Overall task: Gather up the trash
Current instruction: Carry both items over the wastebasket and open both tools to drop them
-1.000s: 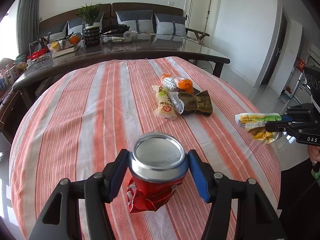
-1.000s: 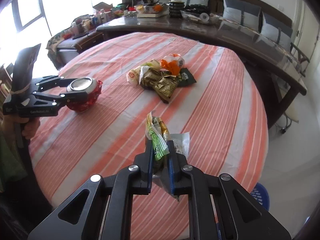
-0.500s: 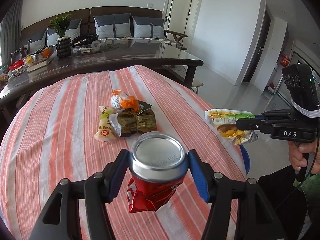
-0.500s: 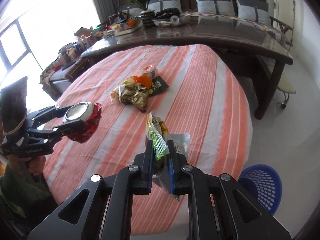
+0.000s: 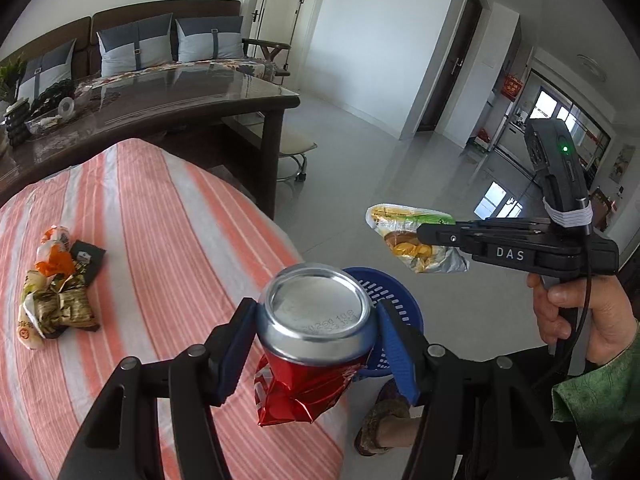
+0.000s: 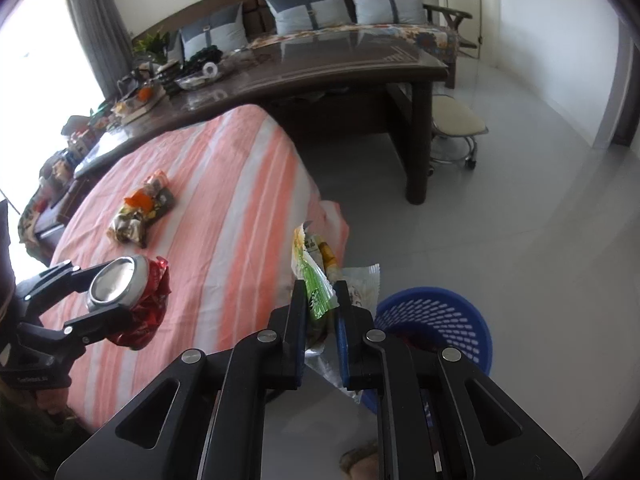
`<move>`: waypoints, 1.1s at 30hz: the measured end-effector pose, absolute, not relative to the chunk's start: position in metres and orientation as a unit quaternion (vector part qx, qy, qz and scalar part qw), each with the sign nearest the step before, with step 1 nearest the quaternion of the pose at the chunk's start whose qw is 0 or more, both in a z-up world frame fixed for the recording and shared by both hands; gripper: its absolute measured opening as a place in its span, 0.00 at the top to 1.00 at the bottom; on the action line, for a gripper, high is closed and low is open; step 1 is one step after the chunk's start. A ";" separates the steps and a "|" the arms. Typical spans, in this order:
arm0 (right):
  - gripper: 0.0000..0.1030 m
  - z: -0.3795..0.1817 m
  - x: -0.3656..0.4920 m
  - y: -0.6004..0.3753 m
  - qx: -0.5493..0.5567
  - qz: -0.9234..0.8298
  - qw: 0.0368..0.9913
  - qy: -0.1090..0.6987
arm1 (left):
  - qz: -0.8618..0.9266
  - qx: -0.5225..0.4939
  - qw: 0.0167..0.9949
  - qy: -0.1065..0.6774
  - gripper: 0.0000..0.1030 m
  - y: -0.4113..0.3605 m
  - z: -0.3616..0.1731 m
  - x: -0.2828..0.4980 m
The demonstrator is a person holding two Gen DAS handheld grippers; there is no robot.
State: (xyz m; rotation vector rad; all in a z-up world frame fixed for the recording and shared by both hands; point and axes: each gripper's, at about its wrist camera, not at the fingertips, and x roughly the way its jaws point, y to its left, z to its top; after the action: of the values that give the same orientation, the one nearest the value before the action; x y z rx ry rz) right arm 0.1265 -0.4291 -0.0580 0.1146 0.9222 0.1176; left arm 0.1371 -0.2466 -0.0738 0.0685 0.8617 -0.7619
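A blue basket (image 6: 436, 320) is seen on the floor at lower right of the right wrist view; its contents cannot be told. A crushed red can (image 5: 316, 344) is clamped by the left gripper (image 5: 316, 344), a snack wrapper (image 6: 316, 280) by the clenched right gripper (image 6: 320, 308). More trash (image 5: 56, 292) lies on the bench (image 5: 168, 240). The hand (image 5: 576, 312) is shown only by the left wrist view.

right hand-held gripper (image 6: 320, 312) clamps snack wrapper (image 6: 316, 280) | blue basket (image 6: 436, 320) below | left hand-held gripper (image 6: 116, 292) grips crushed can (image 6: 128, 292)
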 end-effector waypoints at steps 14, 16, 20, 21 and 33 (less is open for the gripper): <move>0.89 -0.123 0.125 -0.554 0.146 -0.070 0.858 0.488 | -0.399 0.052 0.799 0.446 0.40 -0.382 -0.125 0.154; 0.89 -0.131 0.126 -0.564 0.155 -0.079 0.853 0.492 | -0.398 0.052 0.794 0.456 0.40 -0.393 -0.137 0.160; 0.89 -0.145 0.123 -0.584 0.180 -0.085 0.844 0.497 | -0.397 0.055 0.787 0.470 0.40 -0.412 -0.159 0.170; 0.89 -0.147 0.121 -0.588 0.186 -0.085 0.843 0.498 | -0.397 0.056 0.785 0.472 0.40 -0.416 -0.164 0.172; 0.75 -0.164 0.126 -0.605 0.215 -0.073 0.832 0.506 | -0.384 0.059 0.773 0.502 0.29 -0.448 -0.209 0.194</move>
State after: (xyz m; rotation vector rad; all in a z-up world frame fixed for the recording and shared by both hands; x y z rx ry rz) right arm 0.1257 -0.6045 -0.1643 0.4567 1.0739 -0.1551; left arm 0.1938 -0.4483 -0.2089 0.1274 1.0870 -0.8325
